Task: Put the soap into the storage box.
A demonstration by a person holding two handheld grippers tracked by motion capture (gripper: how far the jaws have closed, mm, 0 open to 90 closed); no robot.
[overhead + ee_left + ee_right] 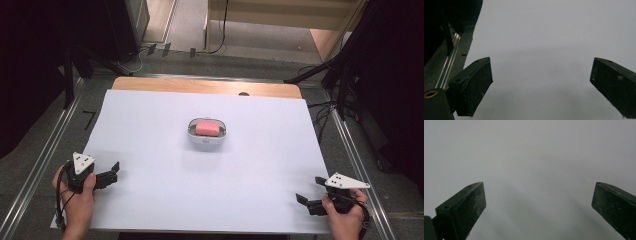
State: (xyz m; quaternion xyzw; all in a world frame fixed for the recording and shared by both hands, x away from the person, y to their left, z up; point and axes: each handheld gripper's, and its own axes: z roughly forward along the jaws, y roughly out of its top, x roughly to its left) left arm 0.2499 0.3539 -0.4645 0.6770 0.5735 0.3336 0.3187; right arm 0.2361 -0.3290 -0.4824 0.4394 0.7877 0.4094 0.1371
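Centrally, a pink rounded soap bar (208,128) fills an oval white dish (192,138); both grippers' matte black jaws spread.

Left gripper (114,172), right gripper (307,192): jaws wide apart.

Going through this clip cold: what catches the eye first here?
The pink block in the white dish, alone in the middle of the white sheet. Then the left gripper and right gripper, open at the near corners, each apart from the dish.
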